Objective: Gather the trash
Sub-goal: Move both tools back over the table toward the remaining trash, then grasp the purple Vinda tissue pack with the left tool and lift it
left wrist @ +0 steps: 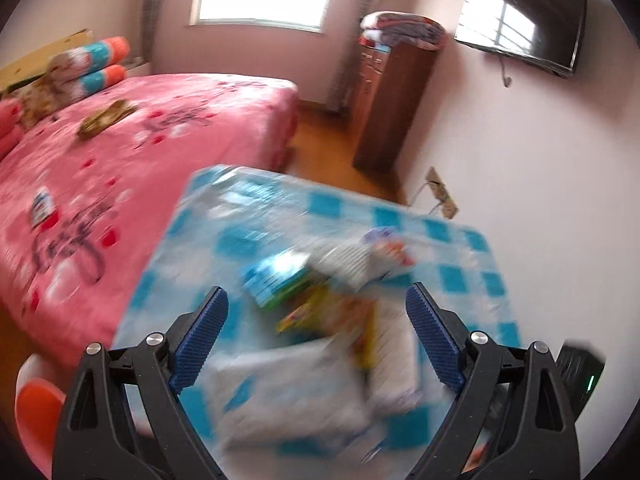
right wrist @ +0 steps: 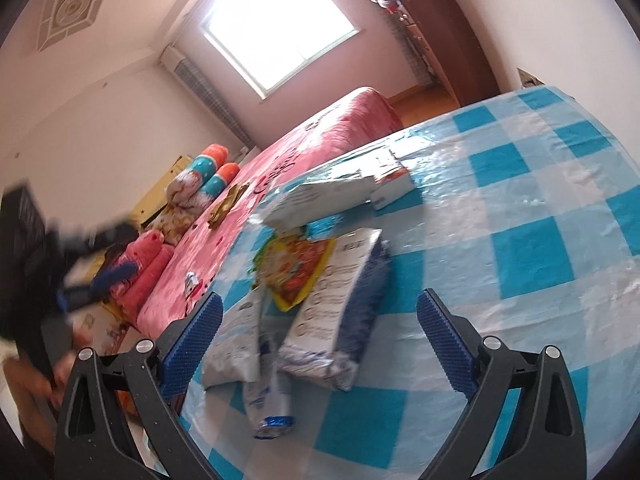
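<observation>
Several wrappers lie in a heap on a table with a blue-and-white checked cloth [right wrist: 520,240]. In the right wrist view there is a white-and-blue packet [right wrist: 336,312], a yellow-orange wrapper [right wrist: 296,272], a flat white packet [right wrist: 320,200], a small box [right wrist: 390,184] and a crumpled foil wrapper [right wrist: 268,404]. My right gripper [right wrist: 320,304] hangs open just above the heap, with nothing between its fingers. The left wrist view is blurred by motion. My left gripper [left wrist: 316,312] is open over the same heap, above a white packet [left wrist: 296,392] and the yellow wrapper [left wrist: 320,312].
A pink bed [left wrist: 160,152] runs along the table's left side, with a small wrapper [left wrist: 42,208] and a brown item [left wrist: 104,118] on it. A wooden cabinet [left wrist: 388,108] stands at the far wall under a wall TV [left wrist: 524,20]. A person's hand [right wrist: 36,380] shows at the left.
</observation>
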`<act>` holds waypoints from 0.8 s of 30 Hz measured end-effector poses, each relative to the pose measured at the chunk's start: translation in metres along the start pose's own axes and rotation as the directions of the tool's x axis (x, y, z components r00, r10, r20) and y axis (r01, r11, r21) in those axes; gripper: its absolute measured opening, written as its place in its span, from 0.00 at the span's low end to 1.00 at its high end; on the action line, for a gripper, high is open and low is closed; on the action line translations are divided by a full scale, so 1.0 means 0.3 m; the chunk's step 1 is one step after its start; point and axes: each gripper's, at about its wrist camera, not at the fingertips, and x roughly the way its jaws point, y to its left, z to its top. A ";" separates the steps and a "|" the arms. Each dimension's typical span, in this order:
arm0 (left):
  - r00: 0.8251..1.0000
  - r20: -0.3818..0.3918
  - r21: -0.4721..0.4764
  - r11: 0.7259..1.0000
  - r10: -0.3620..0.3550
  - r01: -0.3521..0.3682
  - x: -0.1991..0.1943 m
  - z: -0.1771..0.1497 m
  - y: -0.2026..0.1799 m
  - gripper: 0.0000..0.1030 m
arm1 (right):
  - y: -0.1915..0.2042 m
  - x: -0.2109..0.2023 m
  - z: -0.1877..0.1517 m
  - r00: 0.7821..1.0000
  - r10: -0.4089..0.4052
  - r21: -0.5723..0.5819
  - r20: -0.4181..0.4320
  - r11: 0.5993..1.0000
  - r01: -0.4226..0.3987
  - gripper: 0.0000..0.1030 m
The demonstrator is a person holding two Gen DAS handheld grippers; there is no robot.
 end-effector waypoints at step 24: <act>0.905 -0.391 0.007 0.983 0.170 -0.182 0.871 0.179 -0.324 0.54 | -0.274 -0.104 0.073 0.993 -0.097 0.177 0.070 0.981 0.084 0.94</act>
